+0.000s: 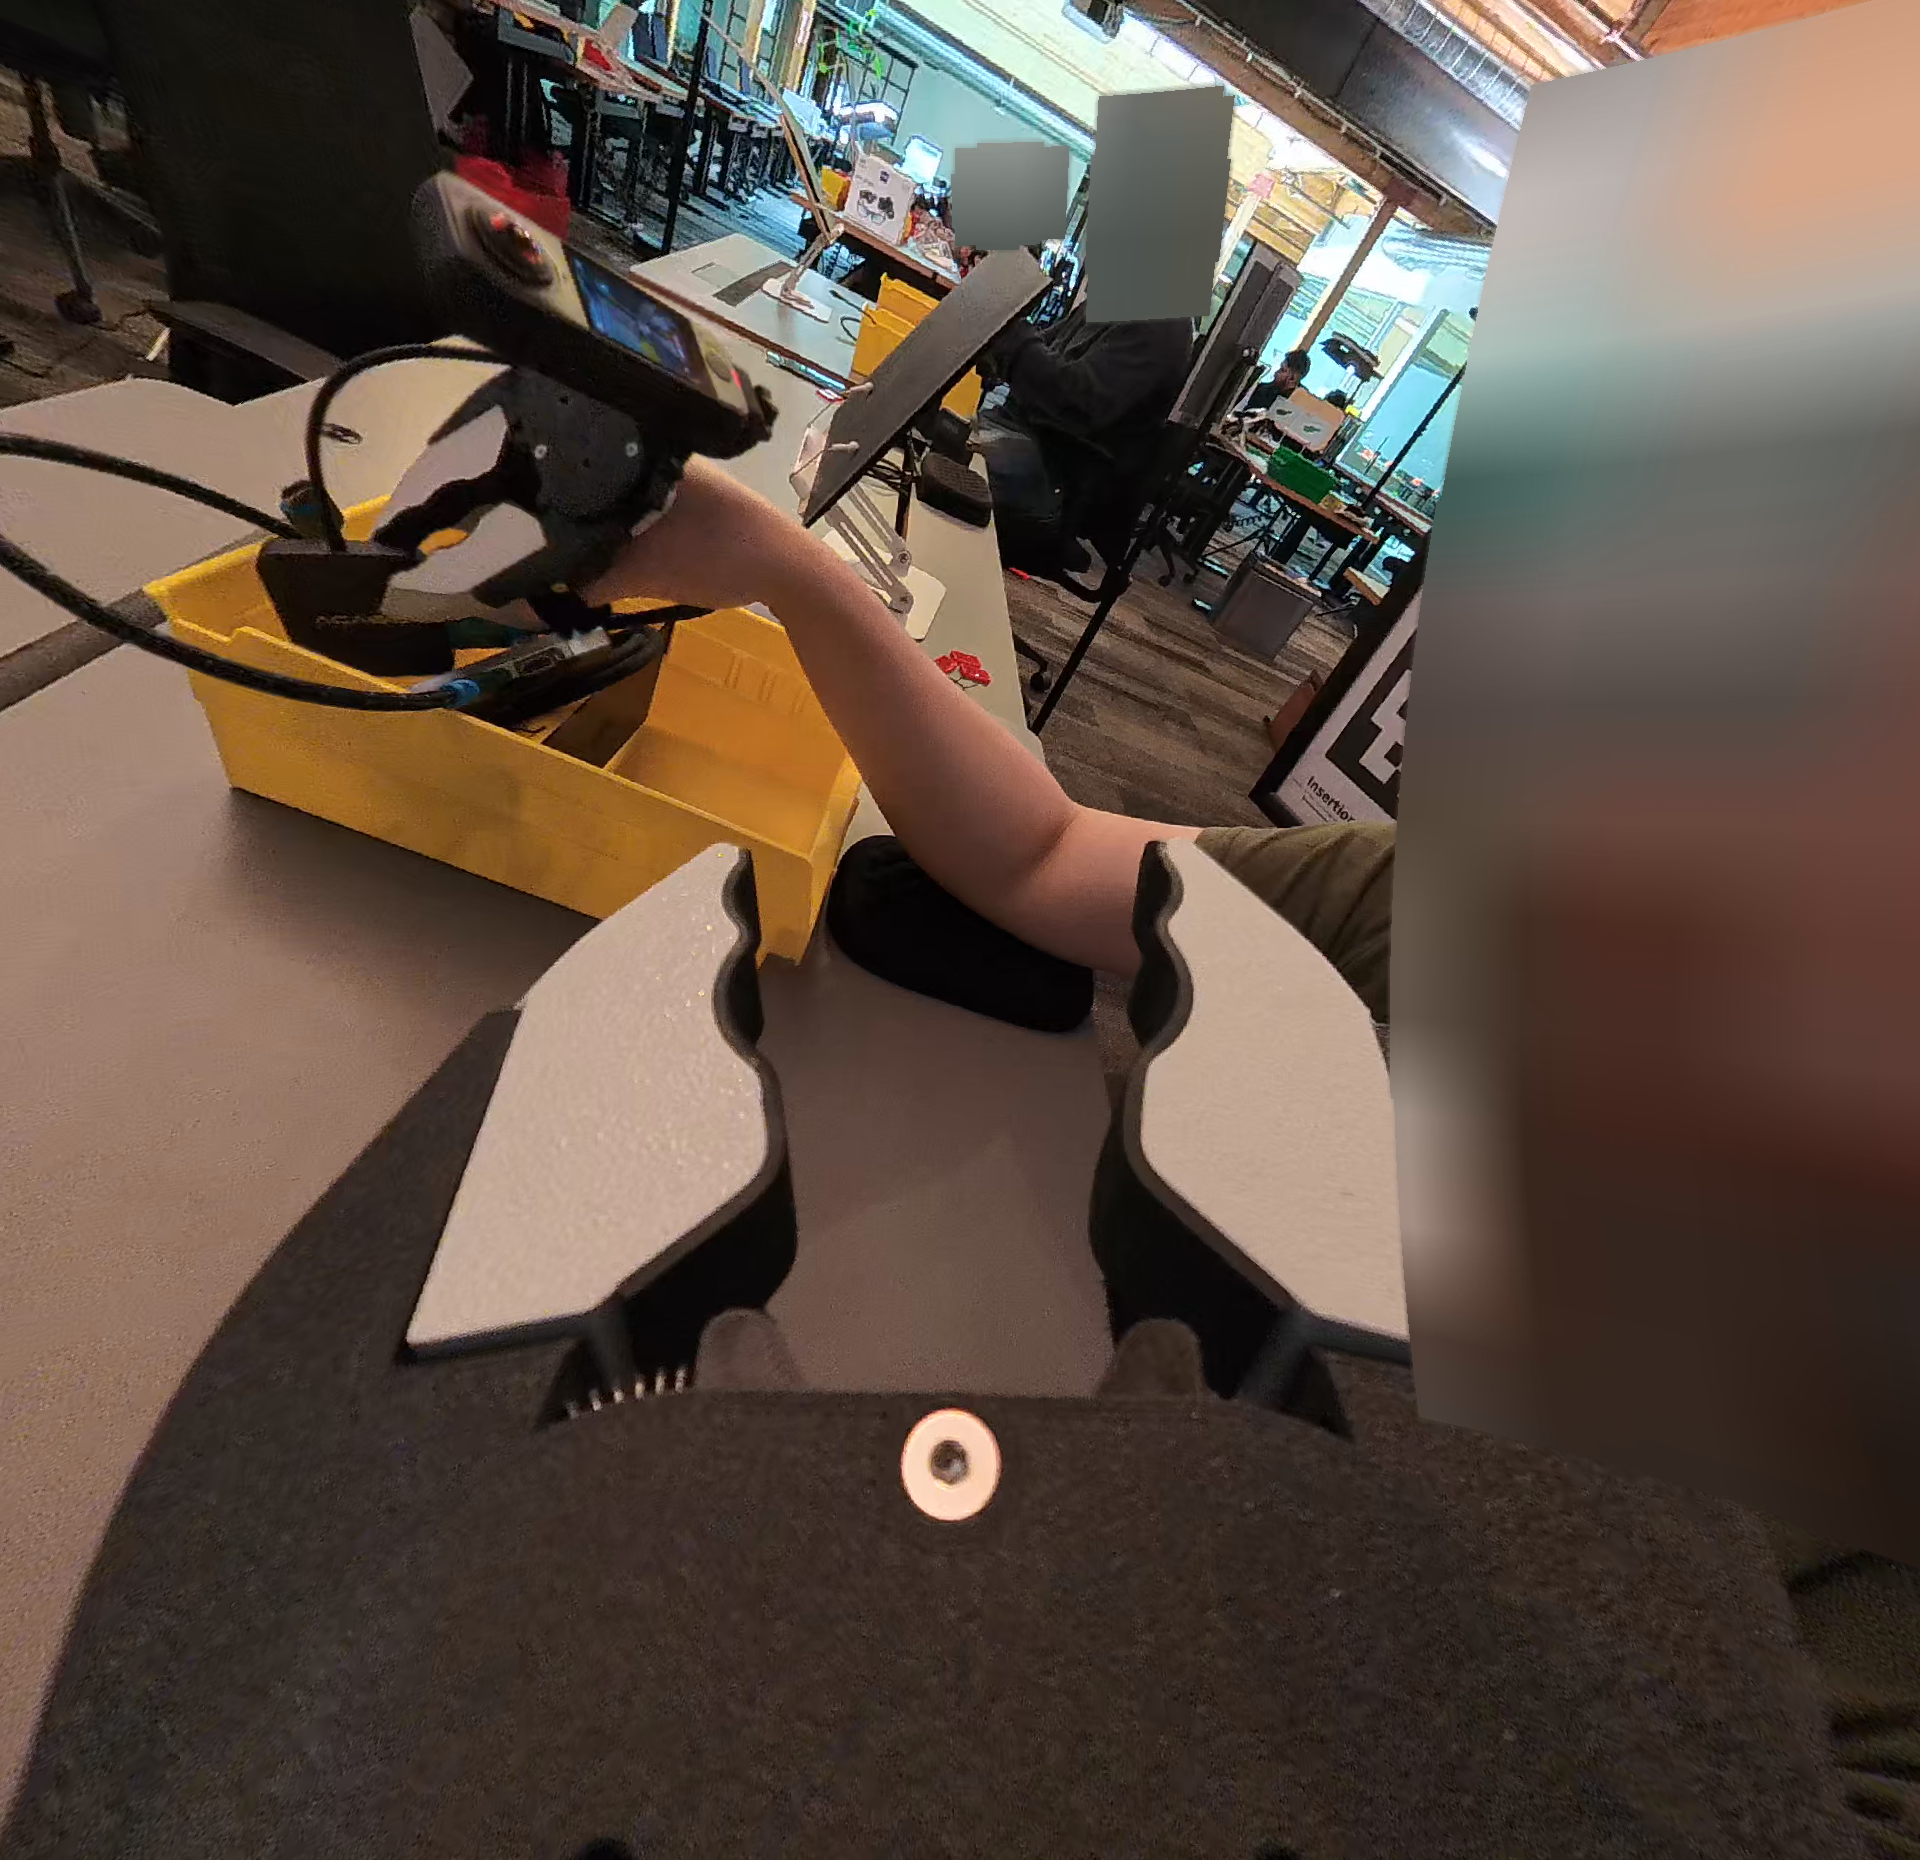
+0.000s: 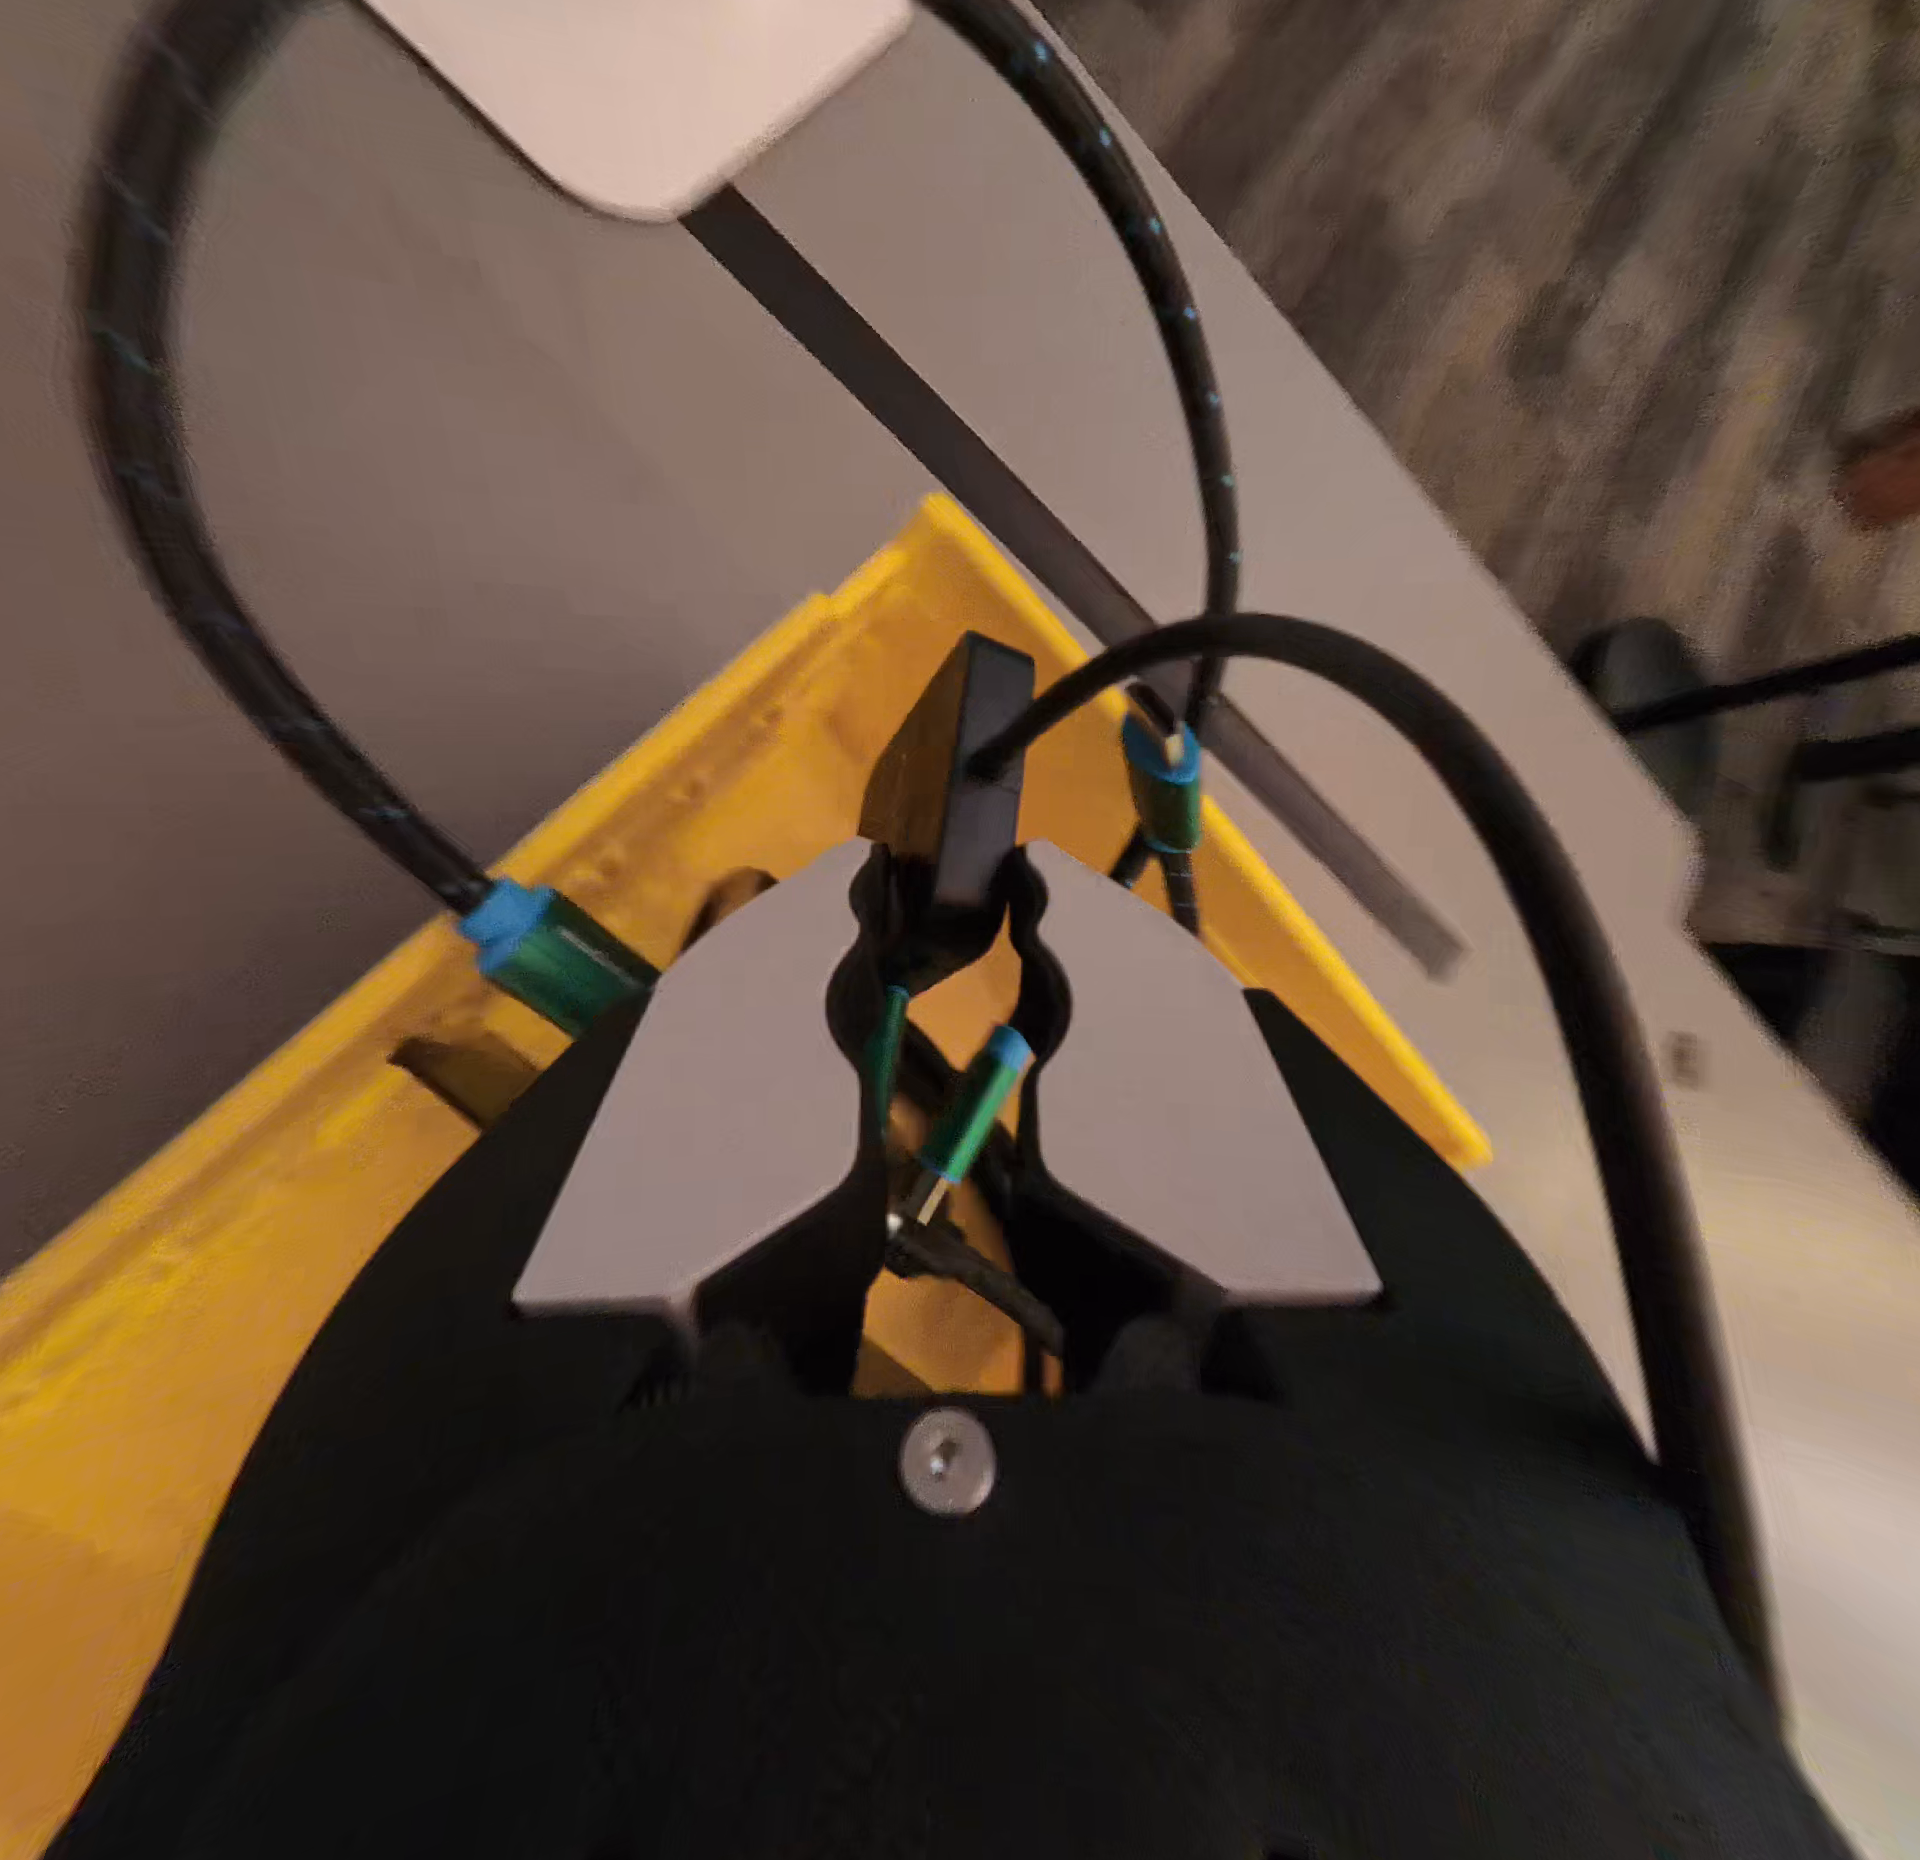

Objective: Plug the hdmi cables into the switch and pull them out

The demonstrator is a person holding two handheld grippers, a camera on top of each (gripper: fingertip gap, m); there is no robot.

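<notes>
Right gripper [image 2: 940,875]: clamped on black HDMI switch [image 2: 961,771], held edge-on just above yellow bin [image 2: 675,771]; thin black lead [image 2: 1351,667] exits switch's side and arcs off to the right. Left gripper [image 1: 940,989]: apart, empty, low over grey table [image 1: 208,1083], well short of bin.

Probably the pick-up/lift stage, no plug seated yet as far as visible. To do well: keep pinch near switch's middle so port edge stays free, lift straight up, then turn ports toward left gripper.

HDMI cables: braided, green-blue plugs. One plug [image 2: 556,953] at bin wall just left of right fingers, one [image 2: 1164,771] right of switch, one [image 2: 971,1114] down in bin between the fingers. Braided loop [image 2: 156,460] sweeps wide over table; likely to snag on the lift.

Room: bin rim close under switch; bare tabletop left of bin; table edge near on the right, black pad [image 1: 956,948] by bin's near corner.
</notes>
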